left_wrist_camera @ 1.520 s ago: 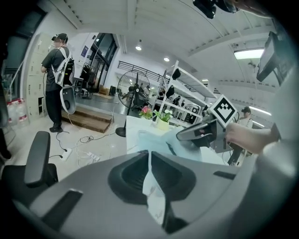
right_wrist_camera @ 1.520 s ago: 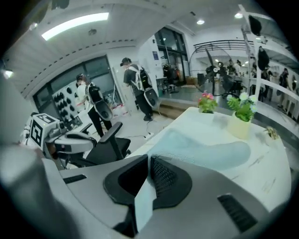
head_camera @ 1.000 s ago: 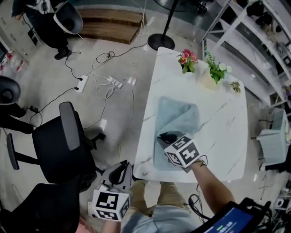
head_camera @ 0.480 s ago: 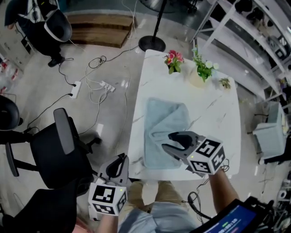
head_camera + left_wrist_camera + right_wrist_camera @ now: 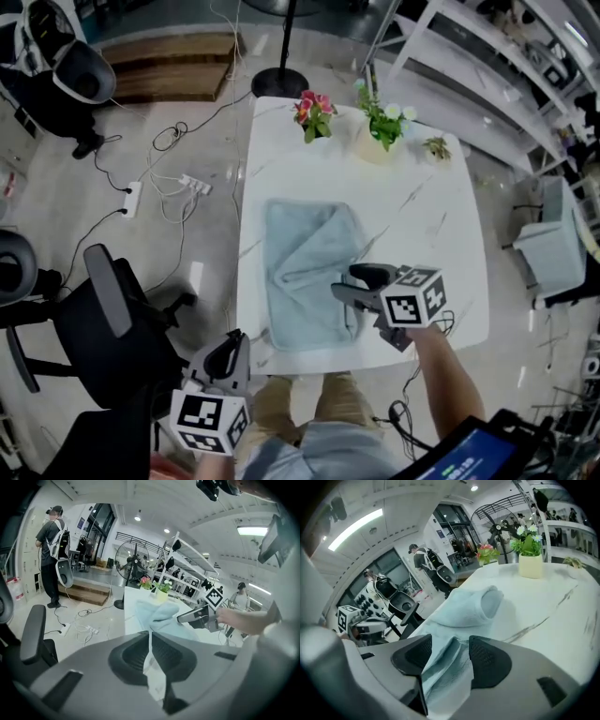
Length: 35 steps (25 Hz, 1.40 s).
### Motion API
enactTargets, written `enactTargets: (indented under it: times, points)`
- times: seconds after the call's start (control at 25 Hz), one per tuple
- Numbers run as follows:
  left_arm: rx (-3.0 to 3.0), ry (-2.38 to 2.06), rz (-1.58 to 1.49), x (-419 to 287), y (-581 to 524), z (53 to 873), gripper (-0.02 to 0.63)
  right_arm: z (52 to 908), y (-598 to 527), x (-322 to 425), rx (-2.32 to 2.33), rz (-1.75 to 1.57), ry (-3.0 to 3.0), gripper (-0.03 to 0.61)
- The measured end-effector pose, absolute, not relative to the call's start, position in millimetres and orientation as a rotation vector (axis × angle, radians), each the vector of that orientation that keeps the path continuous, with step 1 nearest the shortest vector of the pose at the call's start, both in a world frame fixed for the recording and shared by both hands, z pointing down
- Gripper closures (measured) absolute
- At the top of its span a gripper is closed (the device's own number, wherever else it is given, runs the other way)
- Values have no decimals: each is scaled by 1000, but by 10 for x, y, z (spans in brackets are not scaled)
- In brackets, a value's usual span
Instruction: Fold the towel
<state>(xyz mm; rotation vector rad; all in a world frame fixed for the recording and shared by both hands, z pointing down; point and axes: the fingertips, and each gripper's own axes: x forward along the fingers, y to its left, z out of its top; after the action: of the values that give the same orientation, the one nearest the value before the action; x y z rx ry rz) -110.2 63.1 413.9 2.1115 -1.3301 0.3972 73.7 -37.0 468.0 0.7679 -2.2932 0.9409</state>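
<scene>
The right claw [image 5: 349, 281], jaws just opened wide, hovers at the blue towel's [image 5: 305, 253] near right edge on the tabletop [image 5: 427, 202], with a towel fold loose between them. The left claw [image 5: 230, 349], narrow, hangs off the tabletop at near left.

Left gripper [image 5: 232, 342]: grey shell, white marker cube [image 5: 208, 422] with black squares
Right gripper [image 5: 345, 281]: grey shell, black ribbed pads [image 5: 490, 663]
Clothes: tan trousers [image 5: 345, 405], grey-blue shirt [image 5: 319, 459]
</scene>
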Motion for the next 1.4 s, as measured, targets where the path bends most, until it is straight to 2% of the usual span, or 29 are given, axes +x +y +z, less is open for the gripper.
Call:
enactTargets:
  times: [0.12, 0.16, 0.2, 0.28, 0.56, 0.84, 1.08, 1.12, 1.2, 1.24, 1.4]
  points:
    - [2123, -1329, 400, -1088, 624, 4137, 591, 4833, -372, 757, 752, 880, -2252, 310]
    - [2126, -1331, 399, -1089, 617, 4131, 591, 4855, -350, 755, 740, 854, -2243, 358]
    - [2127, -1332, 397, -1091, 609, 4122, 590, 4850, -329, 750, 737, 825, -2239, 437]
    - [2131, -1336, 388, -1096, 590, 4097, 591, 4735, -287, 699, 742, 786, -2261, 511]
    - [2139, -1357, 335, -1137, 563, 3964, 591, 4011, 246, -27, 551, 530, -2404, 517]
    - [2097, -1373, 312, -1244, 665, 4030, 591, 4600, 810, -571, 326, 395, -2287, 517]
    - [2058, -1348, 286, -1231, 782, 4224, 591, 5024, 1028, -659, 217, 336, -2231, 498]
    - [2061, -1340, 282, -1201, 785, 4245, 590, 5006, 1096, -684, 161, 341, -2232, 451]
    - [2068, -1334, 276, -1141, 779, 4233, 591, 4842, 1241, -723, 41, 371, -2245, 298]
    - [2072, -1336, 271, -1111, 765, 4196, 591, 4699, 1280, -723, 2, 389, -2266, 282]
    - [2105, -1367, 257, -973, 612, 3915, 591, 4050, 1200, -584, -80, 438, -2377, 282]
